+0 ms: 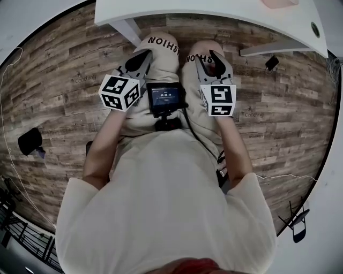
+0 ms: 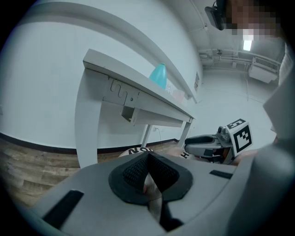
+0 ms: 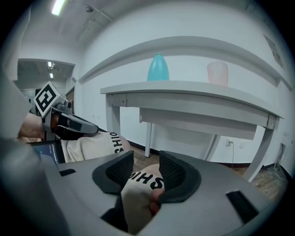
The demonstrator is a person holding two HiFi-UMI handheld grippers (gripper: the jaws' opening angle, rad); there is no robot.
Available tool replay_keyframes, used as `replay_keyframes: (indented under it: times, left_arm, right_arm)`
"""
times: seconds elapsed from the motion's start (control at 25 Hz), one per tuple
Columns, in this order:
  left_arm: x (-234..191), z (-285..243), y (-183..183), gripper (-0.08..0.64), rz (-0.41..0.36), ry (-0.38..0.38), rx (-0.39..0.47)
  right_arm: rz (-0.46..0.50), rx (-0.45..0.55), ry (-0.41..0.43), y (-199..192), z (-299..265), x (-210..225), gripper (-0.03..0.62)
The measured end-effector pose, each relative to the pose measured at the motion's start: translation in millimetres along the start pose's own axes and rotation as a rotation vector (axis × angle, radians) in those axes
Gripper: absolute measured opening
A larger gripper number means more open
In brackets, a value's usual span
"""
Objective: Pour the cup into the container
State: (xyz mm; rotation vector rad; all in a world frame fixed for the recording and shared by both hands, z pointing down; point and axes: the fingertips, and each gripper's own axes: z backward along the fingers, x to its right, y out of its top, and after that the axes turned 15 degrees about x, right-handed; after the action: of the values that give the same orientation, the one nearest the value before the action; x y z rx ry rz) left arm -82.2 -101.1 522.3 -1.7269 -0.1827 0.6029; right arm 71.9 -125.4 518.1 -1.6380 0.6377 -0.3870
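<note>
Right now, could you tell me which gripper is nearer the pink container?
Right. The right gripper rests on a knee short of the pink container; the left gripper lies farther left.

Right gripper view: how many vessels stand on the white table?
2. A teal vessel stands left of centre on the white table; a pale pink vessel stands to its right. Others may be hidden, since the camera looks from below the top.

Person seated, grippers parked on the knees: left gripper (image 1: 143, 56) on one, right gripper (image 1: 210, 60) on the other, small screen (image 1: 164, 97) between. White desk (image 1: 214, 13) ahead, wood floor (image 1: 53, 80) underneath.
</note>
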Motion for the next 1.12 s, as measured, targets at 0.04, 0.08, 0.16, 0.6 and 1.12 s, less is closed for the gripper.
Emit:
replay_keyframes:
  times: [0.04,0.08,0.16,0.6,1.12]
  left_arm:
    - [2,0,0,0.011,-0.015,0.0,-0.006]
    - [4,0,-1,0.011,-0.03,0.0,-0.011]
    - [9,-1,-1,0.011,-0.063,-0.004,-0.02]
    - [26,-13,-7,0.011,-0.071,-0.052,-0.084]
    - [64,-41,-23,0.011,-0.084,-0.138,-0.139]
  right_arm:
    - [0.004,0.001,0.0,0,1,0,0.178]
    - [0.006,0.003,0.0,1,2,-1,0.178]
    - [0.007,0.012,-0.001,2,4,-2,0.178]
    - [-0.032,0.052,-0.009,5,14,6,0.164]
    - [-0.045,0.061,-0.068,3,45,33,0.158]
